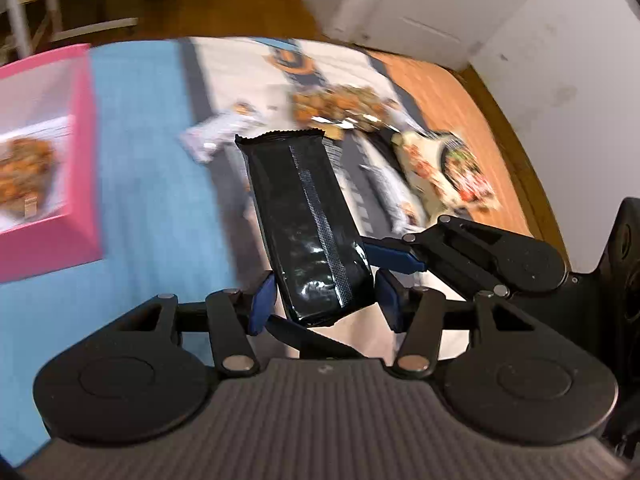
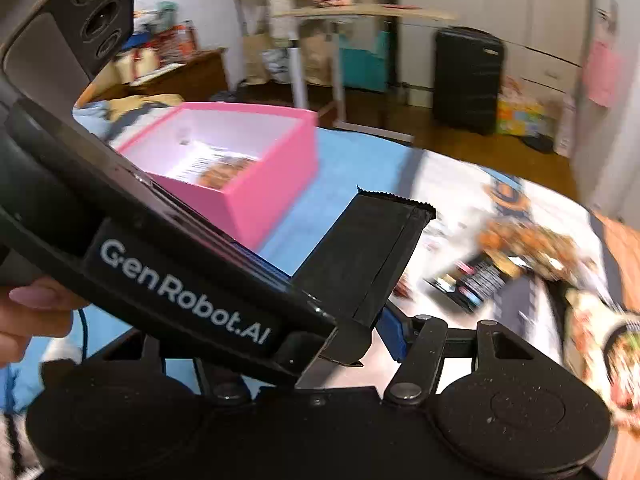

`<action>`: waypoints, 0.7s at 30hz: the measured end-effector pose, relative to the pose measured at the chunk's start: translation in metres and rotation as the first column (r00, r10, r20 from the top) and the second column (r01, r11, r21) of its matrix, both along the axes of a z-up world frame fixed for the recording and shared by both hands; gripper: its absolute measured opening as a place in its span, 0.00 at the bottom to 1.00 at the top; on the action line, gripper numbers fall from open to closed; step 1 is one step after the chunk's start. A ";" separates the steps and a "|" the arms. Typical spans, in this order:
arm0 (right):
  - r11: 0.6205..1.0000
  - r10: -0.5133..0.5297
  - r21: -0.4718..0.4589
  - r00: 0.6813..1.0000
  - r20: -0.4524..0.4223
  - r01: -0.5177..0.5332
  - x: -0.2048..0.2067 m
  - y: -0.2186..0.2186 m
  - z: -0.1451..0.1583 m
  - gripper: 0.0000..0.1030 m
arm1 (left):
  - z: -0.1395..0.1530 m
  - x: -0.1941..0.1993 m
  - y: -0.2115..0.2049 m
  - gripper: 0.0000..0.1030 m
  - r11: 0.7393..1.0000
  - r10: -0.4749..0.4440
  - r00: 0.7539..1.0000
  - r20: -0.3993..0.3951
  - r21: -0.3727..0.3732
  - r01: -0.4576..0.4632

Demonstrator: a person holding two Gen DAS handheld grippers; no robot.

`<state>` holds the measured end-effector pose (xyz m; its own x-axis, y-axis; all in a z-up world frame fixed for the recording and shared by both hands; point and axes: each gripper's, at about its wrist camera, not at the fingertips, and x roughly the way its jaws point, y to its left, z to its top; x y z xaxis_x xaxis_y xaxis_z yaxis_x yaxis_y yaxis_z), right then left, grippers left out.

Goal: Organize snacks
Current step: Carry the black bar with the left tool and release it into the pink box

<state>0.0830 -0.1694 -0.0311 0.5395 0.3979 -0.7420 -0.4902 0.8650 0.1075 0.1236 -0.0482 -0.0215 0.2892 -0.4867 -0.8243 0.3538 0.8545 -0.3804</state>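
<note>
Black snack bar [image 1: 308, 224]: pinched at its near end by left tool [image 1: 324, 296], long axis pointing away; pink box [image 1: 86, 152] lies left. Right tool [image 2: 360, 344]: also pinching the bar.

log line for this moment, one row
left gripper: shut on black bar | right gripper: grip unclear, at same bar | pink box: one snack inside | loose snacks on bed

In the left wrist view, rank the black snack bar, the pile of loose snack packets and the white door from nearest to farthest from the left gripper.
1. Black snack bar: between the fingers of the left gripper, centre.
2. Loose snack packets: on the bed beyond the bar, right of centre.
3. White door: across the room, upper right.
</note>
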 end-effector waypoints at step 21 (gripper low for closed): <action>0.950 0.313 -0.026 0.945 0.098 -0.312 0.123 0.133 -0.009 0.64 | -0.009 0.095 0.146 0.51 0.931 0.364 0.928 0.073 0.006 -0.366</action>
<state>0.2063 -0.0363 -0.0406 0.4606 0.5514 -0.6955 -0.7437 0.6675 0.0367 0.2189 0.0981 -0.0300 0.5008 -0.3207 -0.8040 0.0412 0.9366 -0.3480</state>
